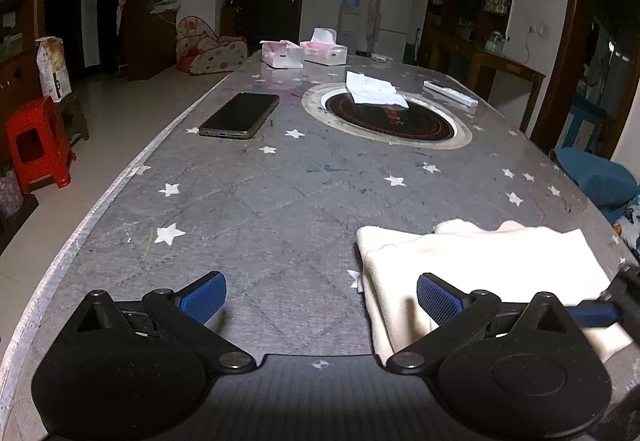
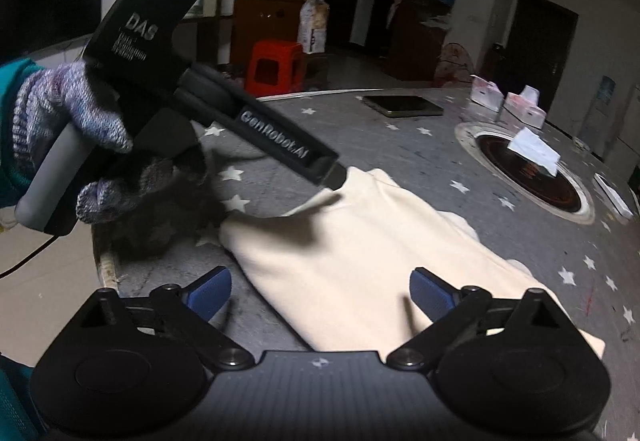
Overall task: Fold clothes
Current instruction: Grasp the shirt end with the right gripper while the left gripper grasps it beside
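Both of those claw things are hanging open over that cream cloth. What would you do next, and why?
Probably lower the right tool onto the near edge of the cream garment and pinch it. Both tools stand open and hold nothing, the cloth lies flat on the table, and the left tool sits mostly beside it.

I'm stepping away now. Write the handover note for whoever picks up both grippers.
Left gripper: open, empty, over bare table at the cloth's left edge.
Right gripper: open, empty, above the cloth.
Cream garment: flat on the table's near end, looks already folded over once.
Phone and tissue boxes lie farther back, well apart.
Left: any remaining folds, then tidy the edges.
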Tool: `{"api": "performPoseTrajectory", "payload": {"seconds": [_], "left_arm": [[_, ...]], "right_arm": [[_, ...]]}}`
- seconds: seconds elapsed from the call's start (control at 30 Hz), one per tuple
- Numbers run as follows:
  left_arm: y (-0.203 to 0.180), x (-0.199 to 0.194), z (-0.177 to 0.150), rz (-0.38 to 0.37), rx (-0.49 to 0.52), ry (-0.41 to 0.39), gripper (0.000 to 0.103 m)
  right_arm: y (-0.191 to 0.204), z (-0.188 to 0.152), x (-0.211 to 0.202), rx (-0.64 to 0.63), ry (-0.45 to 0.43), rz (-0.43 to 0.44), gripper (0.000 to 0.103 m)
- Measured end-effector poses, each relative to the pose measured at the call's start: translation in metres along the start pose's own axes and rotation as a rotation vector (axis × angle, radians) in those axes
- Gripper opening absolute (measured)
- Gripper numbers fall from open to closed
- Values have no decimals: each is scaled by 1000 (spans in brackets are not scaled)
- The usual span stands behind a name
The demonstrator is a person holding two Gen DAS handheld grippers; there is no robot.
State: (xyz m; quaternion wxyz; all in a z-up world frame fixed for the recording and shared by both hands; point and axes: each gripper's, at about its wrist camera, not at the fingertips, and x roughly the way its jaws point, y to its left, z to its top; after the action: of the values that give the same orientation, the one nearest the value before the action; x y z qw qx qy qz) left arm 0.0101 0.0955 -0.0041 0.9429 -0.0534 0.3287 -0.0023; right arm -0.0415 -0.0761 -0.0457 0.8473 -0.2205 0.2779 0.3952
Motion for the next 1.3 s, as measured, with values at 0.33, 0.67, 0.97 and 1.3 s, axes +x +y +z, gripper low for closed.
{"api": "performPoseTrajectory", "payload": {"seconds": [0.33,0.67,0.97,1.3], "left_arm": [[17,-9,1,-40,-59,-18,102],[25,-13,1,-176,-202,25,103],[28,0,2,-312,-412,109,102],[25,30,-8,-448,-622,248,68]], "right_arm": [[17,10,12,-95,27,28,65],[17,17,18,-120,15,47,30],[-23,19,-7,95,-57,142,16],[-39,12,-26,163,-115,180,14]]}}
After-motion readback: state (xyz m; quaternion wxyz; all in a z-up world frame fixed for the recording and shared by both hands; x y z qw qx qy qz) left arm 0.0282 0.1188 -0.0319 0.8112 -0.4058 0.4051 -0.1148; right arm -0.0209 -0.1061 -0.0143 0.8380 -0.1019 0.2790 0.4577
